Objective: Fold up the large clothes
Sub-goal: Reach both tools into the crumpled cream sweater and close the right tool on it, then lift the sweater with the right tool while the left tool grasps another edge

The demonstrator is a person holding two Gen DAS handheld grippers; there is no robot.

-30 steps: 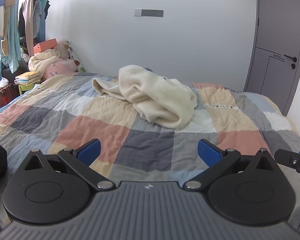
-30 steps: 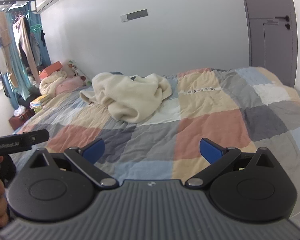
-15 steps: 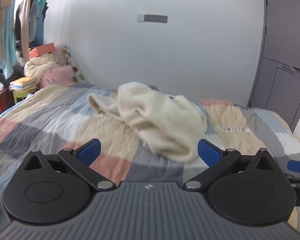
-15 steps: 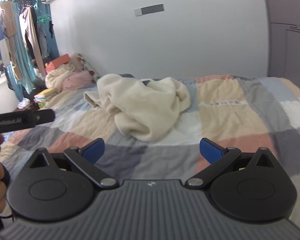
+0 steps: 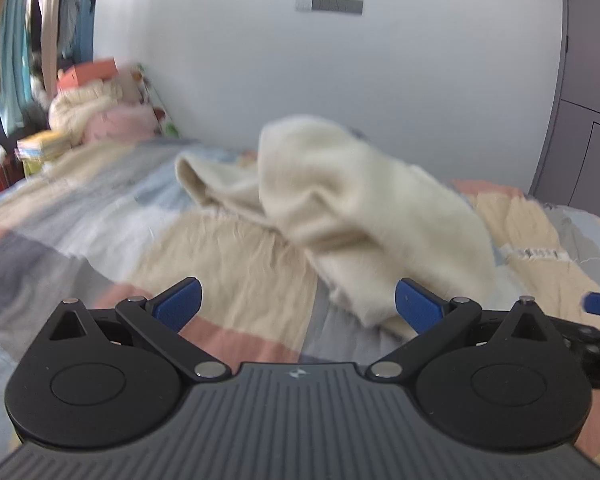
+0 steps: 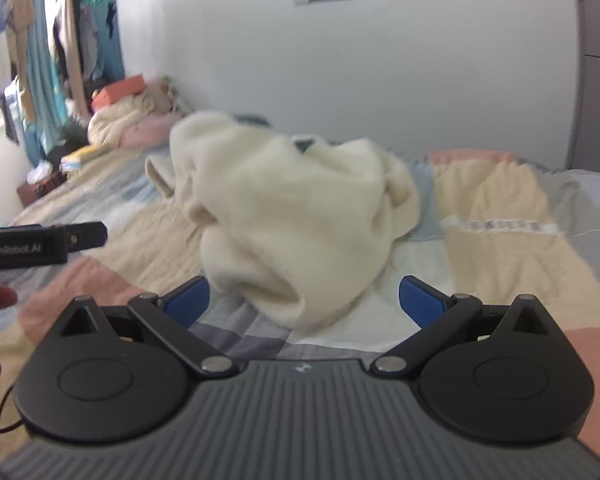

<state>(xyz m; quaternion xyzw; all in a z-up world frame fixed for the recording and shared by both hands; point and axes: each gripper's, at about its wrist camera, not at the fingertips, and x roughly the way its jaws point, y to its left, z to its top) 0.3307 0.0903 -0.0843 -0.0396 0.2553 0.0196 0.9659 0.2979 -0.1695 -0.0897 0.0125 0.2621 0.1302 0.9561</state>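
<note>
A crumpled cream garment lies in a heap on the patchwork bedspread; it also shows in the right wrist view. My left gripper is open and empty, just short of the heap's near edge. My right gripper is open and empty, with the heap's near end lying between its blue fingertips. The left gripper's body shows at the left of the right wrist view.
The bed runs back to a white wall. A pile of bedding with an orange box and hanging clothes stand at the far left. A grey door is at the right.
Both grippers have moved forward over the bed toward the cream garment, which now looks larger and closer. Both stay open.
</note>
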